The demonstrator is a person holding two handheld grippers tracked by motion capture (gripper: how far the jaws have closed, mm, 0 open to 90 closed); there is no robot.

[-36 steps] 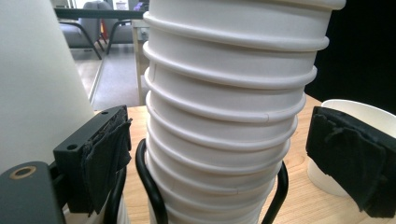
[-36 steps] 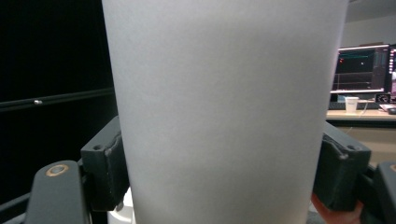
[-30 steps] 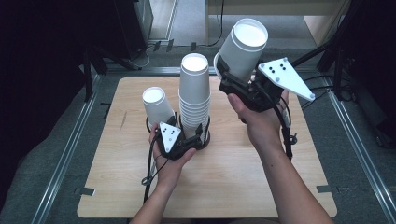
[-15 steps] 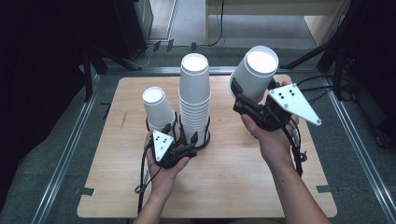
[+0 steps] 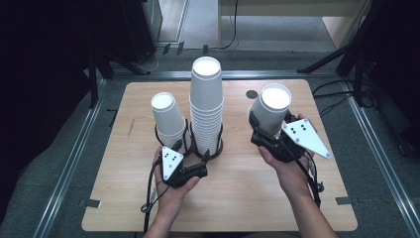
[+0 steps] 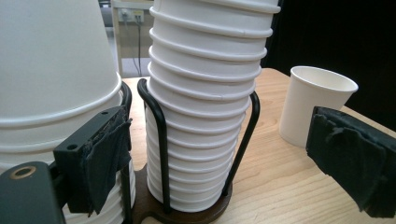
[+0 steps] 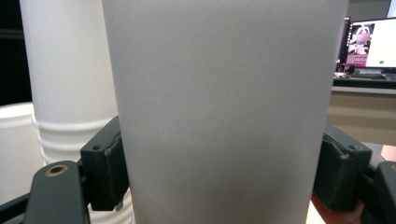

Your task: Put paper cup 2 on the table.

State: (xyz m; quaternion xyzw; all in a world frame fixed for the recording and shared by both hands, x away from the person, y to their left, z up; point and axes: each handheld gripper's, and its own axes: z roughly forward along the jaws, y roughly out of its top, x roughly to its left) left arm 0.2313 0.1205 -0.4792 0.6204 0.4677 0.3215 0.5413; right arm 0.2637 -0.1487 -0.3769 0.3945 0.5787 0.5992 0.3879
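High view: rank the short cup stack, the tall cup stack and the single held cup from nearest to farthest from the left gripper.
From the left gripper:
1. Short cup stack, just ahead, at the table's left.
2. Tall cup stack, ahead and slightly right, at the centre.
3. Single held cup, far right, in the right gripper.

Cup (image 5: 270,113): plain white paper, upside down, flat base up, tilted a bit off vertical. Clamped by its lower wall in right hand-held gripper (image 5: 262,133), over right side of bench (image 5: 237,198), clear of the stacks. In right gripper view its wall (image 7: 224,112) sits between both pads, pressed each side. No dents or marks visible.
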